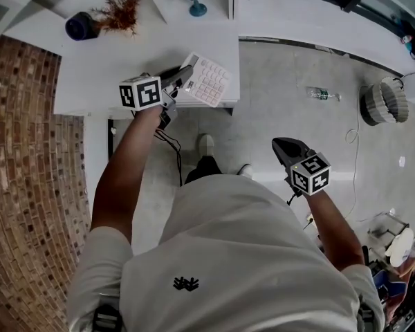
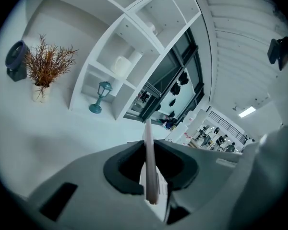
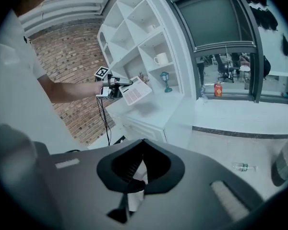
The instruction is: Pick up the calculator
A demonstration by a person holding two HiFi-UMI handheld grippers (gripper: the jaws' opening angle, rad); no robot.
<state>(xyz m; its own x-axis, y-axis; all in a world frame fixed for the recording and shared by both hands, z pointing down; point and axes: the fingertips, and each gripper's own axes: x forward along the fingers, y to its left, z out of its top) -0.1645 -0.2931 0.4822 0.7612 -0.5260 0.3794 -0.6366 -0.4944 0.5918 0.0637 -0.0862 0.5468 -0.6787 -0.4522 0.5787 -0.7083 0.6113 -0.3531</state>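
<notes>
The calculator [image 1: 207,80] is white with pale pink keys and hangs tilted in the air over the front corner of the white counter [image 1: 104,68]. My left gripper [image 1: 181,80] is shut on its left edge. In the left gripper view the calculator [image 2: 149,169] stands edge-on between the two dark jaws of my left gripper [image 2: 151,176]. From the right gripper view the held calculator [image 3: 136,91] shows beside the left gripper [image 3: 116,87] and its marker cube. My right gripper [image 1: 282,146] hangs lower over the grey floor, and its jaws [image 3: 143,141] meet with nothing between them.
On the counter stand a dried plant [image 1: 119,11] and a dark round object [image 1: 79,26]; a teal lantern [image 1: 194,4] sits in the shelf unit. A brick wall [image 1: 21,158] is at the left. A plastic bottle [image 1: 323,94] and a ribbed basket [image 1: 386,101] are on the floor.
</notes>
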